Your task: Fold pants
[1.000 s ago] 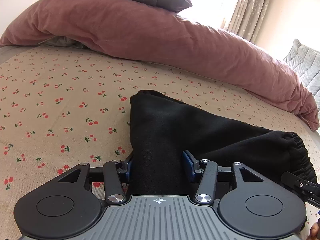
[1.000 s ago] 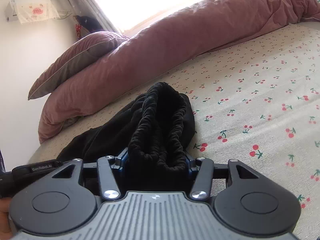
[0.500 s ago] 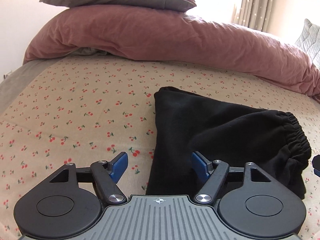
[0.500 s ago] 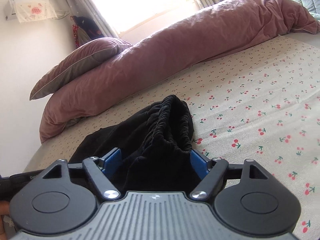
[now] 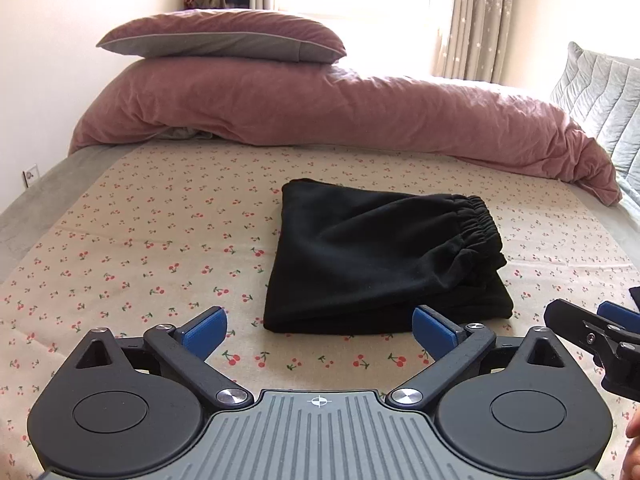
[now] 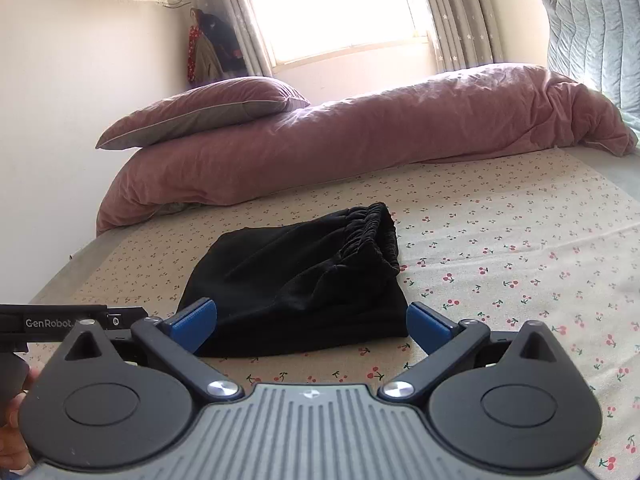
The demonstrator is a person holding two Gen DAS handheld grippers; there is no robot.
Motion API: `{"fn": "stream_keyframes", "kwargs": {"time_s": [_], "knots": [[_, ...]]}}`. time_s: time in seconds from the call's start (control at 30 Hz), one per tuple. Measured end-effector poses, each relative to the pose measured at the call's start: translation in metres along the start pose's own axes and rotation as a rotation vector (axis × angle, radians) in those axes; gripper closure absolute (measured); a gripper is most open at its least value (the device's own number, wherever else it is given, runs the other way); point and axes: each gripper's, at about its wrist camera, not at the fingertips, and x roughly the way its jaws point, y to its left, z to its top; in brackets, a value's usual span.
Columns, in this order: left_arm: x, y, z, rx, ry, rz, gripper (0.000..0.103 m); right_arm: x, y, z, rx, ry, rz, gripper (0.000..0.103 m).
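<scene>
The black pants lie folded in a compact stack on the cherry-print bed sheet, elastic waistband at the right. They also show in the right wrist view. My left gripper is open and empty, held back from the stack's near edge. My right gripper is open and empty, also just short of the stack. The right gripper's fingers show at the right edge of the left wrist view.
A rolled pink duvet lies across the far side of the bed with a pink pillow on top. A grey quilted cushion is at the far right. A window with curtains is behind.
Both grippers let go of the pants, opened wide and pulled back and up from the stack. The folded pants now lie free on the sheet.
</scene>
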Motion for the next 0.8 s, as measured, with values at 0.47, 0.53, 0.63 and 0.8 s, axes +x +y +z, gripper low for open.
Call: {"fn": "stream_keyframes", "kwargs": {"time_s": [0.47, 0.53, 0.63, 0.8], "knots": [[0.002, 0.017, -0.039, 0.018, 0.02, 0.098, 0.001, -0.011, 0.037, -0.038, -0.174, -0.012, -0.191, 0.007], [0.002, 0.018, -0.039, 0.007, 0.015, 0.103, 0.001, -0.009, 0.035, -0.041, -0.18, -0.003, -0.2, 0.007], [0.005, 0.015, -0.04, 0.018, 0.029, 0.099, 0.001, -0.008, 0.032, -0.042, -0.161, 0.019, -0.212, 0.007], [0.008, 0.009, -0.042, 0.029, 0.051, 0.079, 0.001, -0.003, 0.027, -0.043, -0.125, 0.045, -0.223, 0.007]]}}
